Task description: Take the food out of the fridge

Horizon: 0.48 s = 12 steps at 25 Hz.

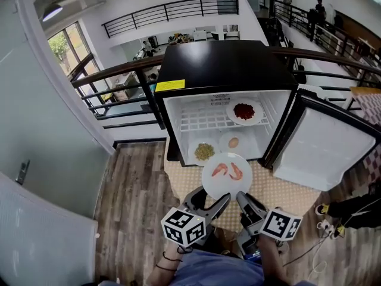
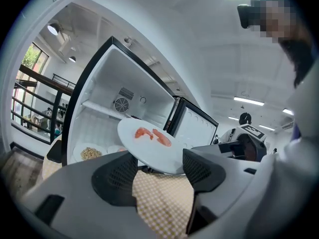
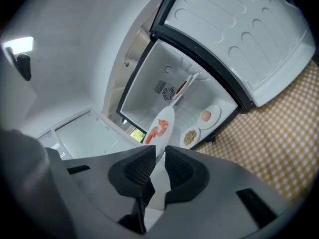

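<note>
1. Four round white plates are in view. Three sit inside the small black fridge (image 1: 220,64) with the white interior, and one is outside it.
2. On the white wire shelf (image 1: 199,119), the upper plate (image 1: 257,119) carries a heap of dark red food (image 1: 244,111).
3. On the fridge floor, the left plate (image 1: 194,154) holds greenish-brown grains (image 1: 204,152). The smaller plate (image 1: 224,143) beside it holds one pale brown egg (image 1: 233,142).
4. The fourth plate (image 1: 226,189), smooth and glossy, holds two curled pink shrimps (image 1: 236,171). It is just in front of the open fridge, above the yellow-and-white checked cloth (image 1: 280,189).
5. The fridge door (image 1: 321,151) stands wide open to the right, its white moulded inner lining showing.
6. The right gripper (image 3: 159,158) has its ribbed black pads pressed on the near rim of the shrimp plate, seen edge-on in its own view, and so grips the plate.
7. The left gripper (image 2: 158,169) has its jaws set wide apart and holds nothing. The near rim of the shrimp plate lies over the gap between them, and I cannot tell whether it touches them.
8. The cloth lies on a plank floor (image 1: 131,183) of grey-brown wood.
</note>
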Each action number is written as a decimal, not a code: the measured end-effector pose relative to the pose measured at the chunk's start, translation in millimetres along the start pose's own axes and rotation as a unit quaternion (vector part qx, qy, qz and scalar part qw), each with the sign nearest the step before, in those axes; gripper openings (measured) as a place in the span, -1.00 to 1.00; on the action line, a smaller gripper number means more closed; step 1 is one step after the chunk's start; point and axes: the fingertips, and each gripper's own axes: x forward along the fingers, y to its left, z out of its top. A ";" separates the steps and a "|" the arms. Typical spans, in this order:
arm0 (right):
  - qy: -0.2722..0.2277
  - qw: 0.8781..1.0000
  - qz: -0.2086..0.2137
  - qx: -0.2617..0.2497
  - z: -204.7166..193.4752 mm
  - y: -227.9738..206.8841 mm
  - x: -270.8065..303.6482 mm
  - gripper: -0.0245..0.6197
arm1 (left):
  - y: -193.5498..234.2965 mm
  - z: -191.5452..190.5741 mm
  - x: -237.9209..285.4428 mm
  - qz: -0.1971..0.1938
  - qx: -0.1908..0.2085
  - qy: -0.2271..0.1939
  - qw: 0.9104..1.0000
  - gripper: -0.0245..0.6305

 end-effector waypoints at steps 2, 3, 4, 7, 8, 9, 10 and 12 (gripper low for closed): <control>0.005 1.000 0.006 -0.005 -8.4 3.1 -11.1 -0.72 | -9.8 -7.2 -9.1 0.006 -0.004 -0.002 1.000 -0.08; 0.007 1.000 0.010 -0.006 -13.0 4.5 -16.1 -0.72 | -14.2 -11.0 -13.7 0.009 -0.005 -0.003 1.000 -0.08; 0.010 1.000 0.012 -0.007 -17.5 5.2 -20.6 -0.72 | -18.0 -14.8 -18.2 0.013 -0.006 -0.002 1.000 -0.08; 0.020 1.000 0.018 -0.010 -30.6 5.9 -32.1 -0.72 | -27.1 -25.5 -31.0 0.025 -0.006 0.000 1.000 -0.08; 0.023 0.999 0.020 -0.011 -34.7 6.3 -35.7 -0.72 | -30.0 -28.6 -35.2 0.028 -0.006 0.001 1.000 -0.08; 0.026 0.999 0.021 -0.010 -38.5 6.6 -39.2 -0.72 | -32.9 -31.4 -39.1 0.031 -0.007 0.001 0.999 -0.08; 0.028 0.999 0.023 -0.009 -41.9 6.9 -42.5 -0.72 | -35.8 -34.1 -42.6 0.034 -0.007 0.001 0.999 -0.08; 0.032 0.999 0.028 -0.006 -48.3 7.5 -47.6 -0.72 | -40.1 -39.1 -49.0 0.041 -0.009 0.001 0.999 -0.08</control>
